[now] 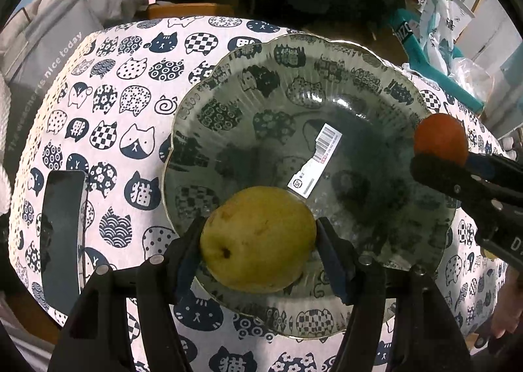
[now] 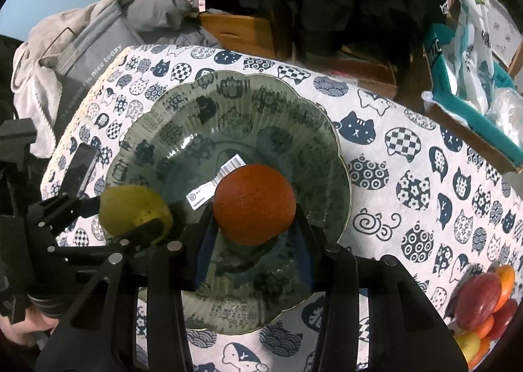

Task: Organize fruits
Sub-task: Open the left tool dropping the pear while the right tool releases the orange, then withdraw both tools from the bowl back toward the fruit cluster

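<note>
A large green glass plate [image 1: 376, 84] with a scalloped rim and a barcode sticker [image 1: 317, 159] lies on the cat-print tablecloth; it also shows in the right wrist view [image 2: 183, 116]. My left gripper [image 1: 258, 238] is shut on a yellow-green pear [image 1: 258, 238] over the plate's near edge. My right gripper [image 2: 255, 208] is shut on an orange [image 2: 255, 205] over the plate's middle. The orange [image 1: 439, 138] shows at the right in the left wrist view, and the pear [image 2: 134, 208] at the left in the right wrist view.
A black phone [image 1: 62, 238] lies left of the plate. A pile of red, orange and yellow fruits [image 2: 483, 303] sits at the table's near right. A grey bag and clothes [image 2: 85, 44] stand at the far left, and a teal box [image 2: 470, 116] at the far right.
</note>
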`<state>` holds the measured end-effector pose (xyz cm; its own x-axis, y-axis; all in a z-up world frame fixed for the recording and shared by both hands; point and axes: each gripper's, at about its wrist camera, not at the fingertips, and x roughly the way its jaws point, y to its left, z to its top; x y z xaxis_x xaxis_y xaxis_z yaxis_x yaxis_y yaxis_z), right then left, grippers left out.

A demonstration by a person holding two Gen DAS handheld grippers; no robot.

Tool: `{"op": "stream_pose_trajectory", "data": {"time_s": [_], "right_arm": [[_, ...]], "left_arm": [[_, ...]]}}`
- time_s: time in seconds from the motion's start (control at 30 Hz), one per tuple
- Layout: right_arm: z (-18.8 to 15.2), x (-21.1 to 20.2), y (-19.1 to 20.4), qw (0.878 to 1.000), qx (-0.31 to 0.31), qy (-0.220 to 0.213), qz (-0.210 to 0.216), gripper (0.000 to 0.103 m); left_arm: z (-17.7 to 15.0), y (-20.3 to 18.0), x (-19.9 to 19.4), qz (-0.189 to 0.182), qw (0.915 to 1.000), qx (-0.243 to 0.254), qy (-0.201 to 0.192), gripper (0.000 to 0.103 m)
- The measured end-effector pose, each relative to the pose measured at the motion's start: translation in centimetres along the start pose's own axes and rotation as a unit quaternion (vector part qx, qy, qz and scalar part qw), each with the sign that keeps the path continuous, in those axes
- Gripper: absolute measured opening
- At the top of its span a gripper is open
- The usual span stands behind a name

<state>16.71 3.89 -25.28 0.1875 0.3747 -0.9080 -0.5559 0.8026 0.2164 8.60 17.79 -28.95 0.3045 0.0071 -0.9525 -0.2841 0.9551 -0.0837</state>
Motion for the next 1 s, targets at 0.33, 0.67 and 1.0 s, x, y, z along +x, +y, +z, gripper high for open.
{"op": "stream_pose_trajectory", "data": {"time_s": [0.33,0.67,1.0], "right_arm": [[-0.2,0.8,0.6,1.000,-0.004,0.016,0.003,0.044],[0.4,-1.1,0.2,1.000,0.007,-0.010,0.014,0.055],[0.3,-4.5,-0.1,0.998,-0.002,-0.043,-0.041,0.055]], "left_arm": [[-0.2,0.2,-1.8,0.003,0.9996,0.009,-0.026,0.085],[-0.1,0.0,-2.7,0.003,0.9993,0.005,-0.036,0.085],[0.2,-0.9,-5.6,-0.005,0.9977,0.007,-0.067,0.085]]}}
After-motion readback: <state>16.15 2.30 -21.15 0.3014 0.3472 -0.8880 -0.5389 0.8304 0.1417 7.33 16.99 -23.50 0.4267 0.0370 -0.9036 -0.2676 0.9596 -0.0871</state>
